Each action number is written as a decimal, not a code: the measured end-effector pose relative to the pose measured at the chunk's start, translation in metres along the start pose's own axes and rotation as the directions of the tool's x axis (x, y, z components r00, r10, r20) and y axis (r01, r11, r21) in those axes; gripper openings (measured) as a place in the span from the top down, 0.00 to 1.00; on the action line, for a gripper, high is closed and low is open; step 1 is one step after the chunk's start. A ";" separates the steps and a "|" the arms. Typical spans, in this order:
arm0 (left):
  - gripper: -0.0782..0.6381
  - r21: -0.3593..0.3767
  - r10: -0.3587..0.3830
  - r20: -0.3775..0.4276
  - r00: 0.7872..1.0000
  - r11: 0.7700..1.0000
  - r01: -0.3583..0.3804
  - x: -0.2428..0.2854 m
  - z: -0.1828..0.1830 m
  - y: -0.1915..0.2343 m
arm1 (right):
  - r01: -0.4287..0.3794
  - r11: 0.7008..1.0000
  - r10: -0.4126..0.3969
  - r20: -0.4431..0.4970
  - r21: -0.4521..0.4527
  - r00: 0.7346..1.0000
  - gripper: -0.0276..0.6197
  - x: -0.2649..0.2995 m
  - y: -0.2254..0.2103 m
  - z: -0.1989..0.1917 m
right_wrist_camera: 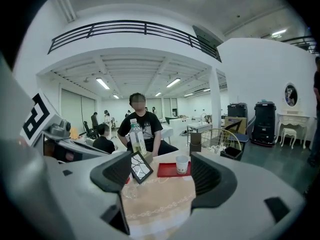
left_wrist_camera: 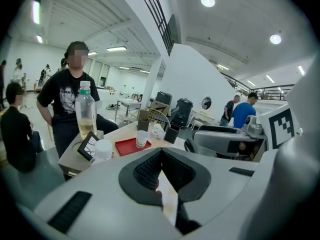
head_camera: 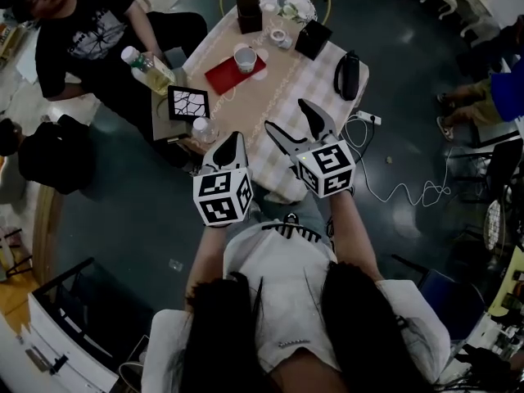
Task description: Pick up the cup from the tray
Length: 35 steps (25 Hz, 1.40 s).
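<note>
Wide apart and empty, the jaws of the right gripper (right_wrist_camera: 161, 176) are seen framing a cloth-covered table (head_camera: 288, 88), while the left gripper (head_camera: 235, 142) is held beside it with its jaw tips brought together on nothing. Both grippers are pictured over the near end of the table, well apart from the cup (head_camera: 246, 58). The white cup is shown standing upright on a red tray (head_camera: 223, 77) near the middle of the table, untouched. Just beyond the tray's left side, a small black picture frame (head_camera: 188, 102) is propped at a tilt, and a clear bottle (head_camera: 148, 69) with a white cap is seen beside it. A person (head_camera: 82, 31) in a dark printed T-shirt is seated at that side of the table. A black pouch (head_camera: 348, 74) is laid on the table's opposite edge, well apart from the tray.
</note>
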State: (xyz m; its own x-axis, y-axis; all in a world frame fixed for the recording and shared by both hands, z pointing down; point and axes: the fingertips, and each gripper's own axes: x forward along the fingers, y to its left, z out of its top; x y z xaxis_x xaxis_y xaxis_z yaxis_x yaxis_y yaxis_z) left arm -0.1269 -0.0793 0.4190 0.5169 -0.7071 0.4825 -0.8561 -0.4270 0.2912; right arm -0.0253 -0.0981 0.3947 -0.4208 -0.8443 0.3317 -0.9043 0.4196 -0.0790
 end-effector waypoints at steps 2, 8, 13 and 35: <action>0.88 -0.009 0.015 0.000 1.000 1.000 -0.015 0.010 0.003 0.001 | -0.017 1.000 0.017 -0.007 0.007 1.000 0.41 0.012 -0.010 0.001; 0.88 -0.076 0.056 -0.025 0.998 0.995 -0.057 0.050 0.013 0.014 | -0.050 0.999 0.049 -0.051 -0.011 0.998 0.38 0.061 -0.038 0.000; 0.88 -0.150 0.098 -0.061 0.993 0.983 -0.106 0.082 0.010 0.024 | -0.092 0.995 0.094 -0.059 0.027 0.994 0.36 0.106 -0.057 -0.002; 0.88 -0.222 0.189 -0.185 0.964 0.948 -0.228 0.193 -0.018 0.064 | -0.207 0.978 0.194 -0.220 -0.037 0.956 0.32 0.257 -0.097 -0.092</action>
State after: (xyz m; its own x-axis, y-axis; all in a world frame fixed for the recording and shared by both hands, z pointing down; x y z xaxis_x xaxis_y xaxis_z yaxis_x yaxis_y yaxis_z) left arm -0.0822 -0.2331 0.5453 0.3367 -0.6585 0.6730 -0.9296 -0.1186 0.3491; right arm -0.0389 -0.3248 0.5744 -0.5617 -0.6523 0.5089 -0.7943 0.5972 -0.1112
